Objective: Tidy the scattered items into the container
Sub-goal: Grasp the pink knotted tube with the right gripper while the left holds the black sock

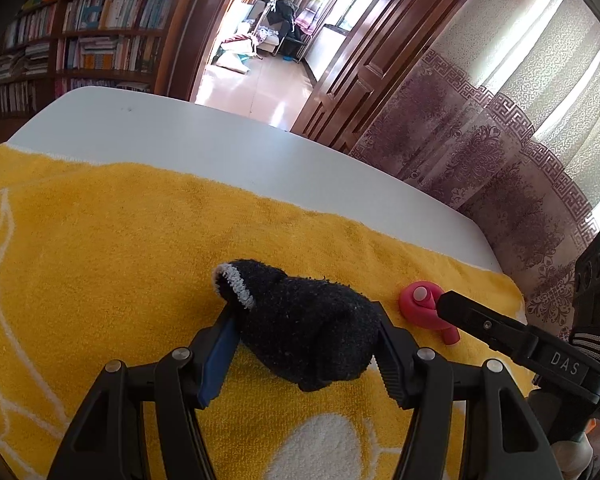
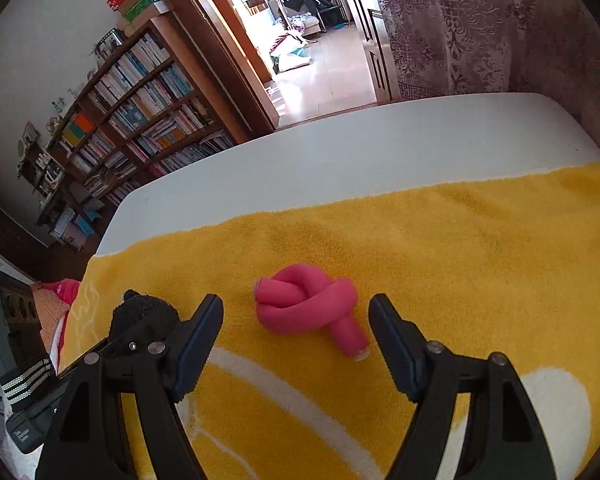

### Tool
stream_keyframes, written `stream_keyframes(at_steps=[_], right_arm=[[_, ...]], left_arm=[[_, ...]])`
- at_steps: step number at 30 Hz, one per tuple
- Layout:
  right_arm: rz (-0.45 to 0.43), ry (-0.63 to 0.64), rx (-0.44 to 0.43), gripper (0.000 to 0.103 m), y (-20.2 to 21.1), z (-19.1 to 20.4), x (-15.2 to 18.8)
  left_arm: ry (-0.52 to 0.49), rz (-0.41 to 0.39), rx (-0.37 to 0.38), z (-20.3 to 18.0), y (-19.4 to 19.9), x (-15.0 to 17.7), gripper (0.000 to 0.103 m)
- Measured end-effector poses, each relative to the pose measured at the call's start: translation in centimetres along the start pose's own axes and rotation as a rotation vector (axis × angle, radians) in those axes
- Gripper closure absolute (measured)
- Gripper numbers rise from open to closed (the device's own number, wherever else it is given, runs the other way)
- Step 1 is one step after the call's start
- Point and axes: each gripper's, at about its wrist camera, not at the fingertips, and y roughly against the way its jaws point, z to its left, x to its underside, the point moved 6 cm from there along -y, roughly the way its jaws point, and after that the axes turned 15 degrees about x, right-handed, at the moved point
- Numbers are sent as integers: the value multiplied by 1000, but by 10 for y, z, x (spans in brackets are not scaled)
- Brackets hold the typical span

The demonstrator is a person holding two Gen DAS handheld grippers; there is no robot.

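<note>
The left gripper (image 1: 304, 332) is clenched on a black fuzzy sock (image 1: 300, 328), its two fingers pressing the sock's sides so that the fabric bulges between them. The sock's cuff, edged with a grey-white trim, points away from the camera toward the far edge of the towel, and the sock's lower end sags out below the fingers toward the cloth. In the right wrist view the same sock (image 2: 144, 316) shows as a dark lump behind that gripper's left finger, near the towel's left edge.

The right gripper (image 2: 296, 320) is released, its jaws spread wide with a pink foam roller (image 2: 308, 308) lying between them, touching neither finger. The roller is twisted into a knot, one short end sticking out toward the right finger and showing a pale cap. In the left wrist view the roller (image 1: 424, 308) lies just beside the sock on its right, partly covered by one black finger of the right gripper (image 1: 480, 322) that reaches in from the right edge.

Both items rest on a yellow towel (image 2: 460, 248) with white line patterns, and the roller lies toward its far edge. The towel covers the near part of a white table (image 1: 180, 132), leaving a bare strip along the table's far edge. No container shows in either view.

Beyond the table stand a bookshelf (image 2: 140, 112), an open doorway and a patterned curtain (image 1: 500, 128).
</note>
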Motion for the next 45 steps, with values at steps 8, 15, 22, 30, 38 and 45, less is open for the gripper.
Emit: stream_keyframes(at_steps=[8, 15, 22, 30, 38, 45], right_arm=[[-22, 114, 174, 38, -14, 12, 6], [-79, 89, 218, 39, 12, 4, 16], [-146, 51, 205, 39, 73, -16, 44], [-209, -62, 226, 39, 142, -60, 90], [-225, -137, 290, 39, 177, -94, 122], [-234, -182, 336, 39, 194, -115, 146]], left_arm=[[-22, 5, -14, -2, -2, 1, 39], [-13, 3, -3, -2, -1, 0, 39], [-21, -27, 25, -12, 7, -2, 39], [-46, -75, 60, -32, 19, -7, 39], [-78, -90, 114, -55, 28, -7, 39], [-98, -81, 160, -72, 30, -4, 39]])
